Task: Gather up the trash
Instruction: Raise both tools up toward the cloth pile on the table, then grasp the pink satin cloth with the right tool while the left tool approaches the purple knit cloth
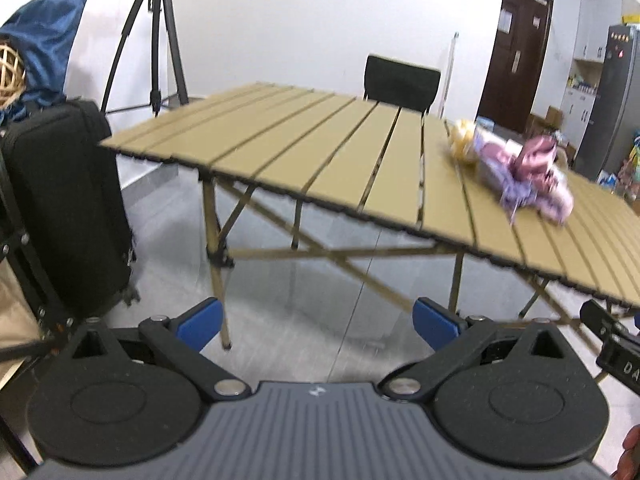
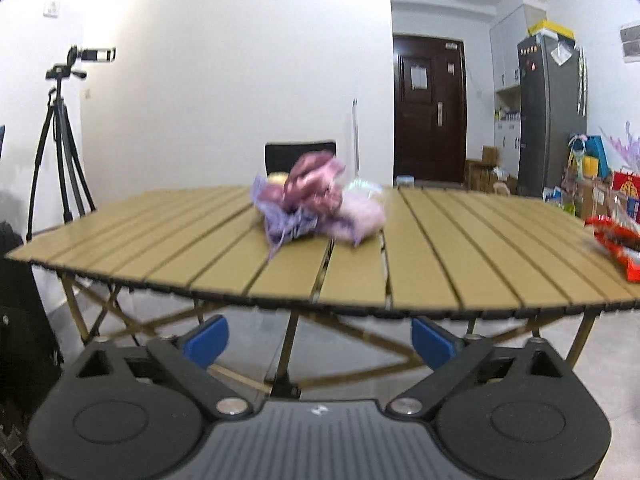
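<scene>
Wrapper pile on table, chair seemingly behind

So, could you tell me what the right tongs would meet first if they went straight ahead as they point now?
Probably the near edge of the folding table, or just beneath it; the right tongs sit low, so depth is unclear.

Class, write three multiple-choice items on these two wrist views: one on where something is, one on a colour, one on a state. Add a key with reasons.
1. Where does the pile of crumpled wrappers lie?
A. on the floor
B. on the slatted table
C. on the chair

2. What colour are the fingertip pads of each hand-held gripper?
A. blue
B. red
C. green

3. What state is the right hand-held gripper in?
A. shut on a wrapper
B. shut and empty
C. open and empty

Key: 1 B, the pile rests on the tan slats; 2 A, both views show blue pads; 3 C, its fingers stand wide apart with nothing between.
</scene>
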### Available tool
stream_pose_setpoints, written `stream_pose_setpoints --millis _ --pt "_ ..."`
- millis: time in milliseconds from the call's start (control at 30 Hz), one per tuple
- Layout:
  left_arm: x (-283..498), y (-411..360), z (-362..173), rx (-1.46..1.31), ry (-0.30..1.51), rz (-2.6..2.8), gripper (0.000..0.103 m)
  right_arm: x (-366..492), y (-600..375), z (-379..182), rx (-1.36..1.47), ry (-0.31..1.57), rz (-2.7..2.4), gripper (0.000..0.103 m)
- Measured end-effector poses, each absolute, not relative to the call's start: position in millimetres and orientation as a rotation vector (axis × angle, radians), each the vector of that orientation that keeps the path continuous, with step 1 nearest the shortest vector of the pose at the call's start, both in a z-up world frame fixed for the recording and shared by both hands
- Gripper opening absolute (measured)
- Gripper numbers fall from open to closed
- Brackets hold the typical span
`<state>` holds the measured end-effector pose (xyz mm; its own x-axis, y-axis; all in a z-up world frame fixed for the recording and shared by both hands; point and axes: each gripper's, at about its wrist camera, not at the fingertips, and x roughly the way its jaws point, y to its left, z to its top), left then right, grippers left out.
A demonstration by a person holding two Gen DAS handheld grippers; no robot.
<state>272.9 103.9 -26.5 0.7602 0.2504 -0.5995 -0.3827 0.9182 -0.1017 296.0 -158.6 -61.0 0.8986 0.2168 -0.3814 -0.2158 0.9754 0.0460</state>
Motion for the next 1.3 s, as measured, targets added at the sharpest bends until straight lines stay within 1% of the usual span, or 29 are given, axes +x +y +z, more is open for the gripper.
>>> stream_pose_setpoints --millis 267,500,1033,1300 --pt "311 91 -4 -0.19 0.547 0.336 0.103 322 -170 -43 0.032 0.309 0.23 0.103" --pt "345 87 6 -0.188 0.515 0.326 0.103 357 -173 -37 0.035 0.292 0.244 0.103" --pt "425 90 9 -0.18 0.511 0.301 0.103 442 -149 -27 0.07 0.283 0.269 0.103" --pt "467 94 8 -0.195 0.512 0.292 0.103 499 -119 -30 0.079 0.349 0.263 0.1"
